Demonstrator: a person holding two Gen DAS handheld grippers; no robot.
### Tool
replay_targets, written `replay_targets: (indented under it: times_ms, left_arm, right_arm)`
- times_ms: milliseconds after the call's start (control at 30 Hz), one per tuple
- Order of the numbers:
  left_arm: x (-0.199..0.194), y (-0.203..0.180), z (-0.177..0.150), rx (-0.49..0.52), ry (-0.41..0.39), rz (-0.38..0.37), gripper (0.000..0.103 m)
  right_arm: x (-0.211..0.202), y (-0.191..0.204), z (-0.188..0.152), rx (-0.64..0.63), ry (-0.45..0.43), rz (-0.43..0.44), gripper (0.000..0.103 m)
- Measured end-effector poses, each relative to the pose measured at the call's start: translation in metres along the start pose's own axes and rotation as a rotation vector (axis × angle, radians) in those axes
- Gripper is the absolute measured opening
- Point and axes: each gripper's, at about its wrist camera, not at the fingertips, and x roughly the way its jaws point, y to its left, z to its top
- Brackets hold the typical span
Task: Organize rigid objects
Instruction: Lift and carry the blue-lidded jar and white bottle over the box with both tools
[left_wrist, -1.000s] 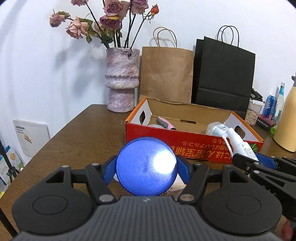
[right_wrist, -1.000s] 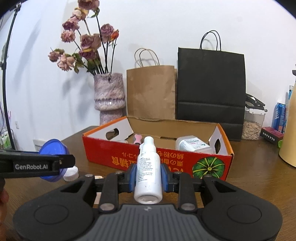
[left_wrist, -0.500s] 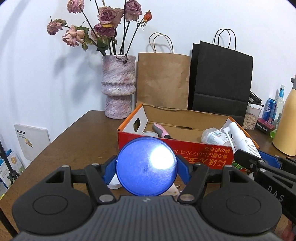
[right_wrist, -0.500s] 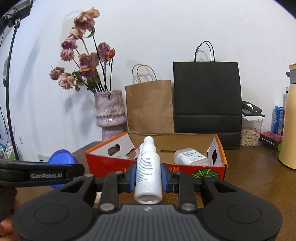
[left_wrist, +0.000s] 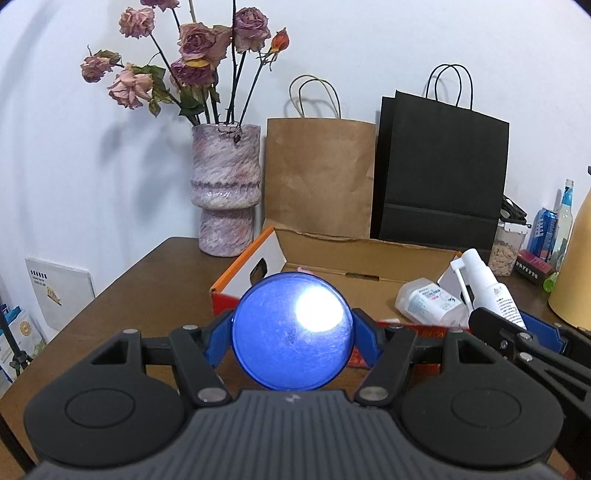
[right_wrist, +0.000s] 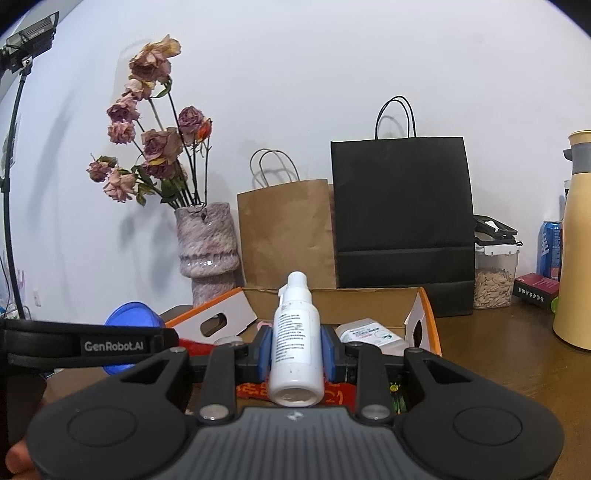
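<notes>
Here the left gripper (left_wrist: 291, 332) has its jaws clamped on a blue round container (left_wrist: 291, 332), the right gripper (right_wrist: 296, 350) grasps a white spray bottle (right_wrist: 296, 343), both before the red cardboard box (left_wrist: 369, 258).

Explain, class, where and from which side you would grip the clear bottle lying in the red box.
Grip the clear bottle across its flattened body, coming from above, probably. It lies on its side inside the open-topped red box, whose walls block a side approach.

Both wrist views toward box (left_wrist: 369, 254)
</notes>
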Motion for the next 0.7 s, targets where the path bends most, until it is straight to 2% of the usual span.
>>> replay_targets:
  times_ms: [700]
  left_arm:
    - [0.047,-0.015,0.027,-0.007,-0.033,0.004,0.068]
  right_arm:
    - [0.047,-0.018,0.010,-0.004,-0.039,-0.004,0.027]
